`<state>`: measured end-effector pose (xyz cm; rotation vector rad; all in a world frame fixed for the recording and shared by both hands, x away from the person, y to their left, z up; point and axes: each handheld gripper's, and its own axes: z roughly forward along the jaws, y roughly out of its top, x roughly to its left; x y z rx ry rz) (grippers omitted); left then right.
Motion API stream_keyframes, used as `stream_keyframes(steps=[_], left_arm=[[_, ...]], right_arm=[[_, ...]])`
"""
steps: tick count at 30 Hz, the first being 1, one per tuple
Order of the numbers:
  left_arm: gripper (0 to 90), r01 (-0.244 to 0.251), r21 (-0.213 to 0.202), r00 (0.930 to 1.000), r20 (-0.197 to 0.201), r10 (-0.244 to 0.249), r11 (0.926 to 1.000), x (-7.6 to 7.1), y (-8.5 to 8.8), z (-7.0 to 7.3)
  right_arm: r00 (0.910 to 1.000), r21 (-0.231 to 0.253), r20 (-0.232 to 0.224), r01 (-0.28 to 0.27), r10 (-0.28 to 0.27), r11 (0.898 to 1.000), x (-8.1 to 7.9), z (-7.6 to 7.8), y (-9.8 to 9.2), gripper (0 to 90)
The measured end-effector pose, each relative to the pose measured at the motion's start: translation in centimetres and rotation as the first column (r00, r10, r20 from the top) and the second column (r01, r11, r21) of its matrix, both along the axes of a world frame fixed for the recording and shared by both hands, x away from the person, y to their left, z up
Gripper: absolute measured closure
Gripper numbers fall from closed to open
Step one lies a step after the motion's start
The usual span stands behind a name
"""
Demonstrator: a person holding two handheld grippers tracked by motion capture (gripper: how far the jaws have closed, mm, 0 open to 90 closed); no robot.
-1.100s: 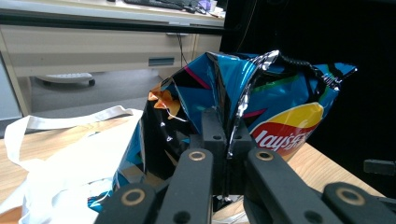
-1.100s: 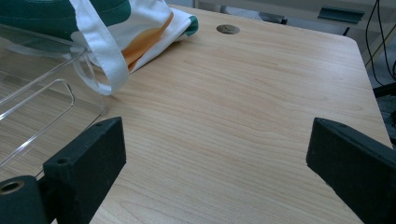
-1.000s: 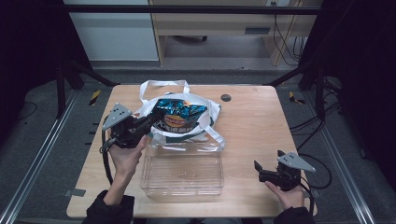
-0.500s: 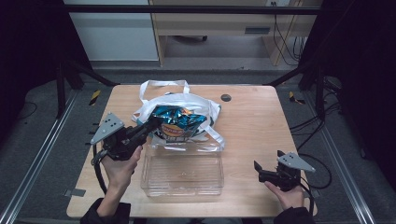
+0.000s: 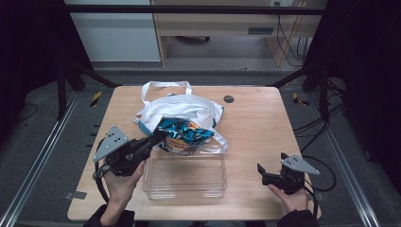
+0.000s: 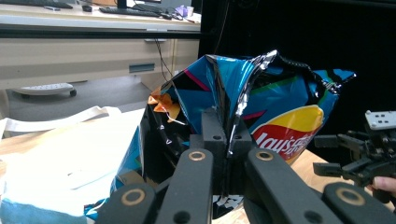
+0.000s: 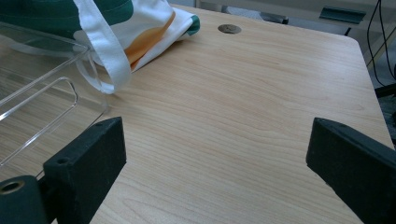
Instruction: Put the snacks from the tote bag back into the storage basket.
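High view shows the left gripper (image 5: 158, 138) clamped tight on a blue chip bag (image 5: 184, 135), held just past the clear tray's (image 5: 185, 189) far edge, while right of the tray the right gripper (image 5: 261, 171) waits with jaws wide apart.

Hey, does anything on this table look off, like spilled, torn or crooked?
Nothing spilled or torn. The chip bag is creased where the left tongs pinch it, and the tote bag lies slumped.
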<state>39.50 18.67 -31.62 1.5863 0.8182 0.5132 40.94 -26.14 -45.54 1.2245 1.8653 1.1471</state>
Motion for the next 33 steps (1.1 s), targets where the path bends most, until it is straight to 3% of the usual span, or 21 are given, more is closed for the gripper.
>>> stream_keyframes(steps=[14,33], left_arm=[[90.0,0.02,0.027,0.9994,-0.03,-0.019,0.9994,-1.2,-0.8,-1.2],[89.9,0.043,0.094,0.994,-0.104,-0.033,0.9946,-2.2,-1.6,-4.7]], right_arm=[[1.0,-0.003,0.0,0.0,0.0,1.0,-0.1,0.0,0.0,5.3],[1.0,-0.009,-0.002,-0.004,0.004,1.0,-0.2,0.0,0.1,5.3]])
